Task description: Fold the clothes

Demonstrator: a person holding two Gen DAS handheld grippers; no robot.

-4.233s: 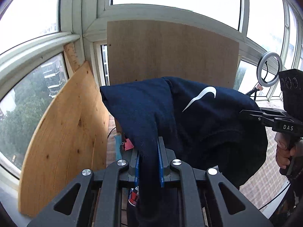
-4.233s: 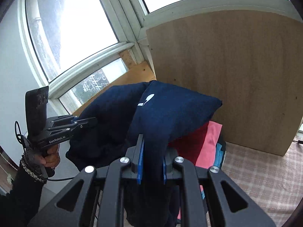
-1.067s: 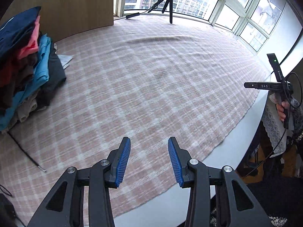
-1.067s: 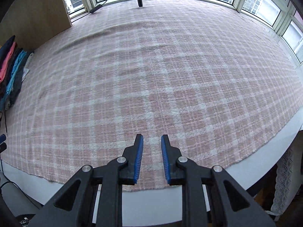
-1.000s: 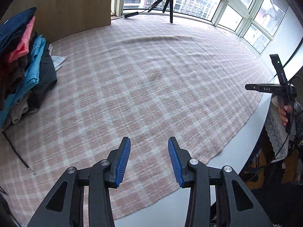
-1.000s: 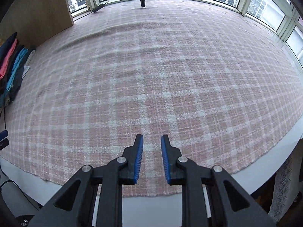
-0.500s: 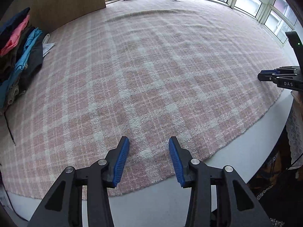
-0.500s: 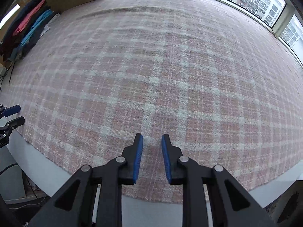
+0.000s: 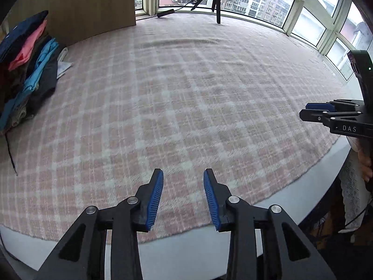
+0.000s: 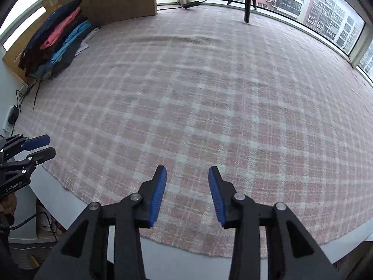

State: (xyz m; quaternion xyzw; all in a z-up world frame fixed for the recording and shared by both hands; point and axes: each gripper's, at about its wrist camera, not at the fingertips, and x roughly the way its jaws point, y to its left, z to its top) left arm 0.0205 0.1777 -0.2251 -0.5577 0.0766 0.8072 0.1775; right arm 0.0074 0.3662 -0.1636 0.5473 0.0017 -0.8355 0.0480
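Pink plaid cloth [image 10: 209,93] covers the wide table, bare across its middle. Stacked clothes [image 10: 56,46] lie piled at its far left corner against a wooden board [image 9: 88,4], navy on top; soft and limp, likely best pinched at 2 corners or a folded edge. Left gripper [image 9: 183,196] and right gripper [image 10: 187,194] hover, jaws wide apart, holding nothing.

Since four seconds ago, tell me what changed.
Both let go of the navy sweatshirt, which now tops the clothes stack. The left hand-held gripper and right hand-held gripper pulled back to the near table edge, open and empty. The plaid cloth and tripod stayed put.
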